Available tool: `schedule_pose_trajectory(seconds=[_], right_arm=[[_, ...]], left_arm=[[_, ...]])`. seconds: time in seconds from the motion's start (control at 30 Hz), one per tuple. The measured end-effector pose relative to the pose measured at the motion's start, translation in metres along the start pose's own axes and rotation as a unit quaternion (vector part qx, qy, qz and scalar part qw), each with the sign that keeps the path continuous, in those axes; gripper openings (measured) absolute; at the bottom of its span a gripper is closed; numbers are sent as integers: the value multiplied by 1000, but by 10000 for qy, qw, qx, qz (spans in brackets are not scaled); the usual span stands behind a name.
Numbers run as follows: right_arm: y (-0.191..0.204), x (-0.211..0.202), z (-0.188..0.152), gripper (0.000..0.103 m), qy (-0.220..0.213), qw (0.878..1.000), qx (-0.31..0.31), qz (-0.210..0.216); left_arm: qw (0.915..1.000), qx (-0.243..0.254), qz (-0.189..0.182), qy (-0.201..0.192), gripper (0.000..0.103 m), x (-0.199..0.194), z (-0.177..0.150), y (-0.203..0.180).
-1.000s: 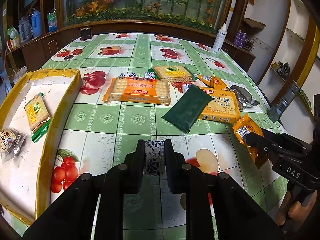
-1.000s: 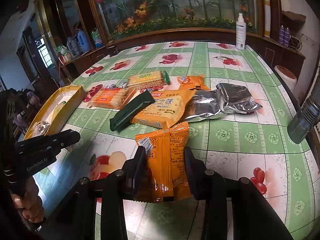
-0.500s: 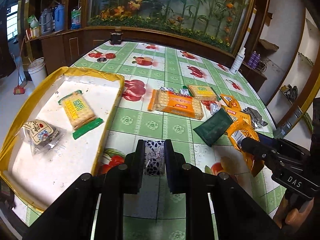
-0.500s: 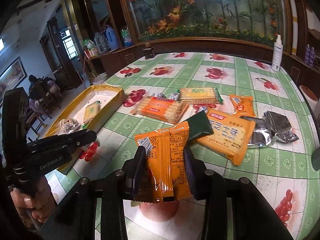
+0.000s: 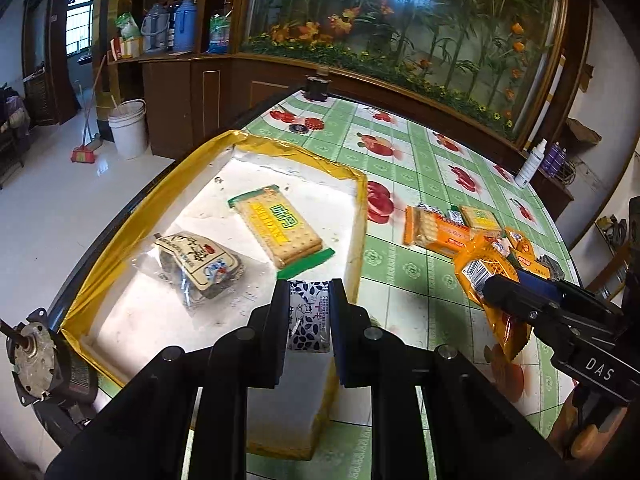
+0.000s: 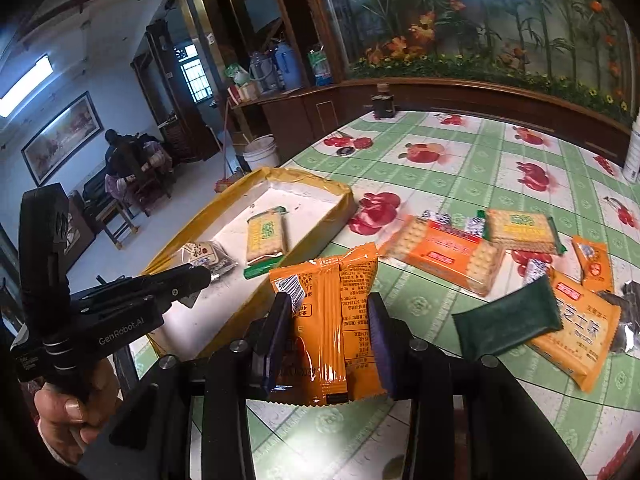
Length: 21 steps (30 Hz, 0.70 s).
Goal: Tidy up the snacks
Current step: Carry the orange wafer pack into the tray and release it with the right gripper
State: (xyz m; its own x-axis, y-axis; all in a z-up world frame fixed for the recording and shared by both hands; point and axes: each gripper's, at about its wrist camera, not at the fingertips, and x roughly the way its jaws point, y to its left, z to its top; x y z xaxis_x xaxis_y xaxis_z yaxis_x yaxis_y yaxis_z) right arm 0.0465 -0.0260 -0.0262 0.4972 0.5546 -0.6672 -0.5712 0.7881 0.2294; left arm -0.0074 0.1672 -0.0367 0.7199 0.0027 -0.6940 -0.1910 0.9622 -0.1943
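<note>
My left gripper [image 5: 309, 304] is shut on a small blue-and-white patterned packet [image 5: 309, 318] and holds it over the near right corner of the yellow-rimmed white tray [image 5: 352, 172]. The tray holds a yellow cracker pack [image 5: 280, 227] and a clear-wrapped snack [image 5: 196, 262]. My right gripper [image 6: 329, 326] is shut on an orange snack packet [image 6: 332, 320], held above the table just right of the tray [image 6: 344, 196]. More snacks lie on the table: an orange cracker pack [image 6: 448, 254], a yellow cracker pack [image 6: 520, 230], a dark green pouch [image 6: 506, 326] and an orange bag [image 6: 576, 338].
The table has a green checked cloth with fruit prints [image 6: 472, 152]. A white spray bottle [image 5: 530, 164] stands at its far right edge, a dark jar [image 6: 382, 104] at the far edge. A small motor [image 5: 34, 354] sits by the tray's near left corner. Floor and a bucket [image 5: 128, 128] lie left.
Both grippers have moved left toward the tray with their packets. The left gripper went from above the tablecloth to above the tray's near corner. Both grips are unchanged.
</note>
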Motion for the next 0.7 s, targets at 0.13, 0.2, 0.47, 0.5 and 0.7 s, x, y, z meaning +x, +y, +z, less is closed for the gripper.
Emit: schedule_pose_trajectory(seconds=[0.13,0.2,0.47,0.5,0.7], right_arm=[[18,17,11,39,30,9997,-125,217],[26,26,18,39,35,9993,-138,339],[56,75,44,39,153,9974,-162,680],[60,81,46,39,187,9970,-150,731],[75,112,48,39,357,9959,-200,811]], left_arm=[[9998,-136,158,-12,16,2,1,17],[9995,-229,215,8,16,4,1,26],[9985,-428,325,134,16,17,1,49],[9984,-429,331,138,16,18,1,50],[9981,-461,384,168,16,22,0,55]])
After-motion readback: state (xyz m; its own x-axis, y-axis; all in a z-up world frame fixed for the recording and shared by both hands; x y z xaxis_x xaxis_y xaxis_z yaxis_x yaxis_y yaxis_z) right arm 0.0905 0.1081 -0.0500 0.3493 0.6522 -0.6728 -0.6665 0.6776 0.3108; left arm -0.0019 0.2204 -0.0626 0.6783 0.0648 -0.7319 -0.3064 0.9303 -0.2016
